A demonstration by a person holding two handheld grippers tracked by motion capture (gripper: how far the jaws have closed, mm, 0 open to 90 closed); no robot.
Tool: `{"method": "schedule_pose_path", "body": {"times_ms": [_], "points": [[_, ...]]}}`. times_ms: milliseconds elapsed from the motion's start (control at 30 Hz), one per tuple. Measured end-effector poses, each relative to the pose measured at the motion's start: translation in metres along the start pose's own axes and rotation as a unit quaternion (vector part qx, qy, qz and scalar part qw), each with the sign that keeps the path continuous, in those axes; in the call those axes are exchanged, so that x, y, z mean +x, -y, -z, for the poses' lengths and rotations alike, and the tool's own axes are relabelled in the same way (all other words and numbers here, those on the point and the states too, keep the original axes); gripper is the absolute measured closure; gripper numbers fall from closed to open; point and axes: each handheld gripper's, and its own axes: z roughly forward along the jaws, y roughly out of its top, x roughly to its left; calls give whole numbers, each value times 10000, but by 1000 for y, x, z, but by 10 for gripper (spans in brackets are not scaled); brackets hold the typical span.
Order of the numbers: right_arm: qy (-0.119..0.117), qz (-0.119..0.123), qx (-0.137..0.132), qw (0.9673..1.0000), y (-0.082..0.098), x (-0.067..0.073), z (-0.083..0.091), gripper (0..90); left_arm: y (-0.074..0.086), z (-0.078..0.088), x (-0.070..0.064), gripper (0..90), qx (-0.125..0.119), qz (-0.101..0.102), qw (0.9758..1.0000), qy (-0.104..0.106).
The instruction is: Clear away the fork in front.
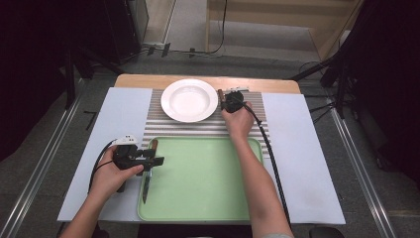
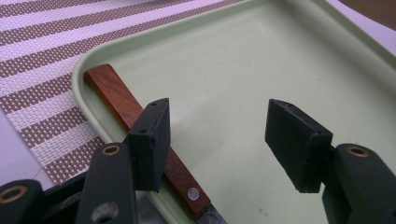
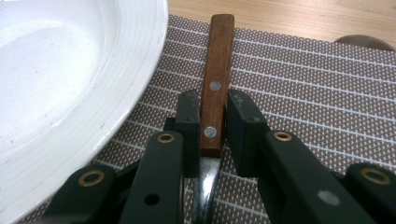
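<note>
A white plate (image 1: 189,100) sits on a striped placemat (image 1: 188,128) at the back of the table. Just right of the plate (image 3: 56,84) lies a utensil with a riveted wooden handle (image 3: 218,56). My right gripper (image 3: 214,126) is shut on that handle near its metal neck, low on the placemat (image 3: 317,93); in the high view this gripper (image 1: 225,99) is at the plate's right rim. A wooden-handled knife (image 1: 148,168) lies along the left rim of a green tray (image 1: 198,198). My left gripper (image 2: 219,126) hangs open over the tray (image 2: 261,56), its left jaw above the knife handle (image 2: 116,93).
A pale sheet (image 1: 297,148) covers the table on both sides of the placemat. Bare wood (image 1: 148,80) shows along the far edge. A black cable (image 1: 272,158) trails from the right gripper past the tray's right side. The tray's inside is bare apart from the knife.
</note>
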Motion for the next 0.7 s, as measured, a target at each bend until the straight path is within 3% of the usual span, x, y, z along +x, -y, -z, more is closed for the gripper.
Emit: {"method": "schedule_pose_path", "body": {"times_ms": [200, 333, 700], "points": [[-139, -182, -52, 9997, -4, -8, 5, 754, -1, 1, 0, 406, -47, 7, 10000, -4], [-260, -284, 65, 9992, -4, -15, 7, 754, -1, 1, 0, 406, -77, 1, 10000, 1], [-534, -302, -34, 9981, -11, -24, 27, 755, -4, 2, -1, 426, -157, 38, 9999, 49]]}}
